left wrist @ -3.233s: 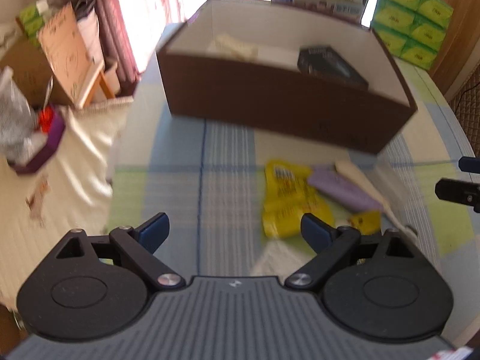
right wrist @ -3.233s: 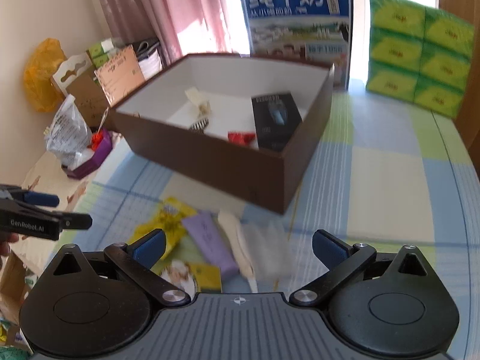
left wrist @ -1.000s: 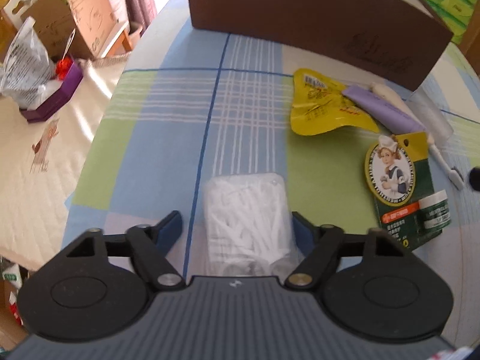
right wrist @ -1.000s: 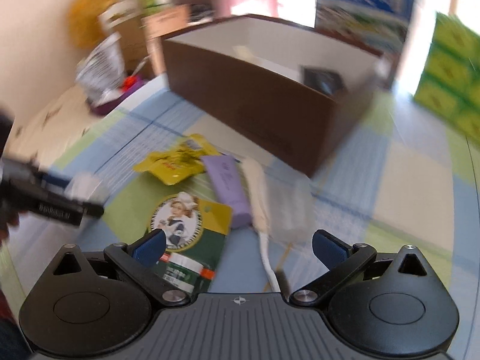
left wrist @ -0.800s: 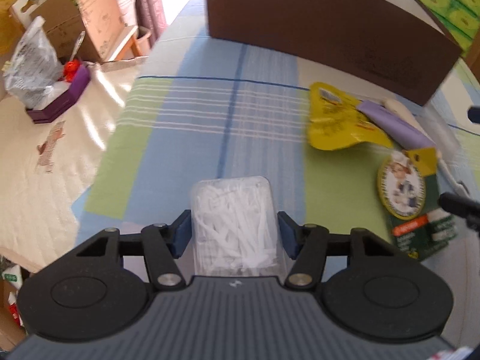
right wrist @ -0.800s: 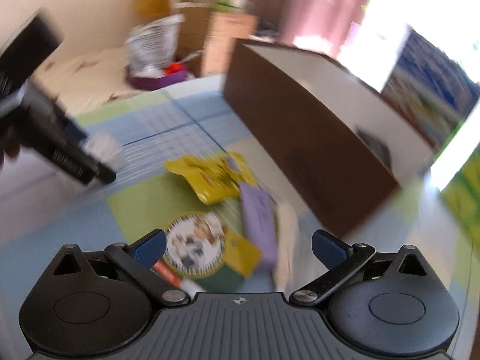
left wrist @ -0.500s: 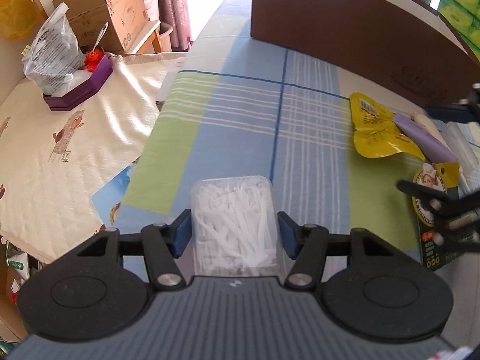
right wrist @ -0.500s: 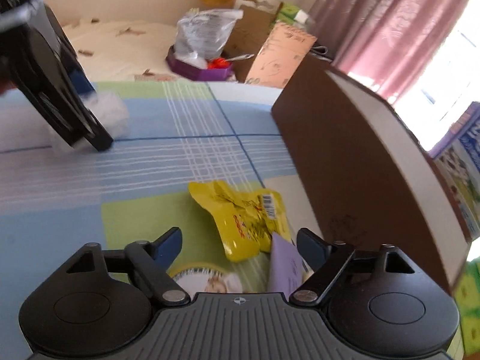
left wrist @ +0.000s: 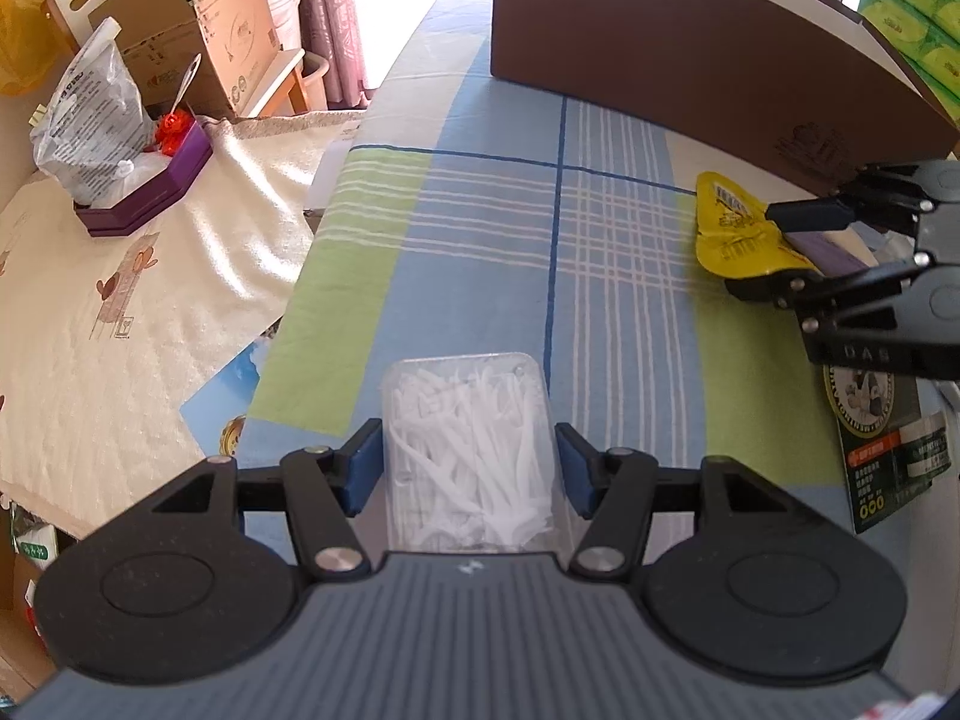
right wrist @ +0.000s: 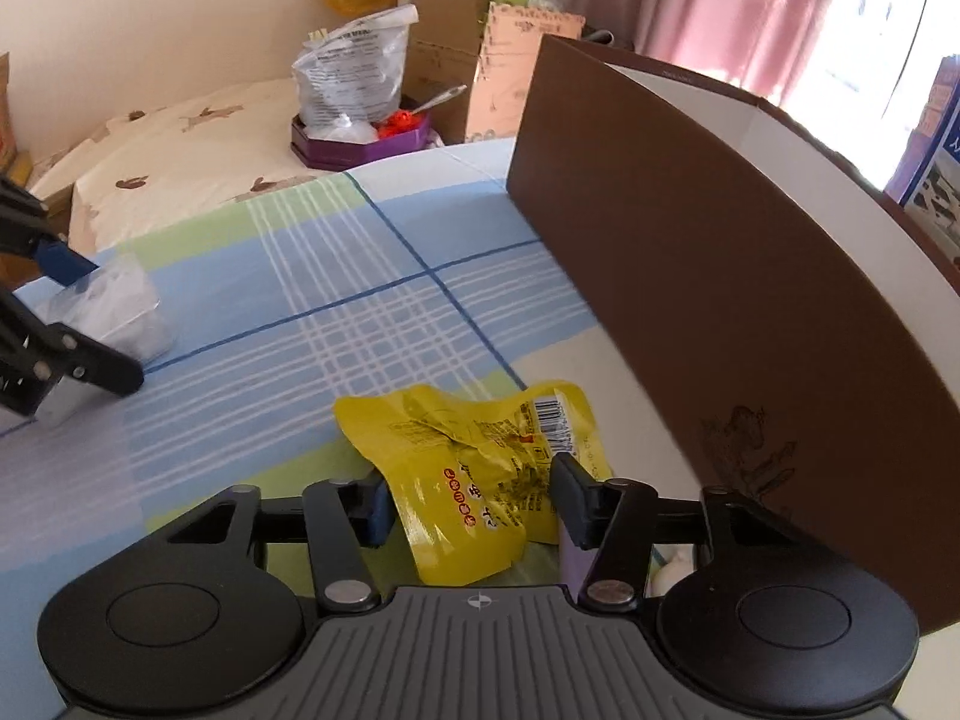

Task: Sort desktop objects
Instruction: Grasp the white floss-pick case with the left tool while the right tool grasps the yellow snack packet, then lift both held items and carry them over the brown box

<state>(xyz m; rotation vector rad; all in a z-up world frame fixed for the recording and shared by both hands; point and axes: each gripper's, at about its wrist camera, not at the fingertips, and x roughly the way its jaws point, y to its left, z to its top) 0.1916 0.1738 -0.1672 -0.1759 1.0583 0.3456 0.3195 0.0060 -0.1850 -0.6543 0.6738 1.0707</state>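
Note:
My left gripper [left wrist: 467, 468] is shut on a clear plastic box of white floss picks [left wrist: 468, 450], held just above the checked tablecloth; the box also shows at the left of the right wrist view [right wrist: 108, 312]. My right gripper [right wrist: 471, 504] straddles a crumpled yellow snack pouch [right wrist: 474, 468] with both pads against its sides. The pouch also shows in the left wrist view [left wrist: 738, 228]. A purple tube [left wrist: 828, 252] lies beside it. The brown sorting box [right wrist: 720, 276] stands just right of the pouch.
A green card with a girl's portrait [left wrist: 882, 450] lies at the right under the right gripper's body. Off the table's left edge are a cream cloth [left wrist: 90, 300], a purple tray with a bag [left wrist: 120, 138] and cardboard boxes [left wrist: 210, 18]. Green tissue packs [left wrist: 912, 6] sit behind the box.
My left gripper closed on the floss pick box and lifted it slightly. My right gripper swung down to the yellow pouch and narrowed from wide open onto it.

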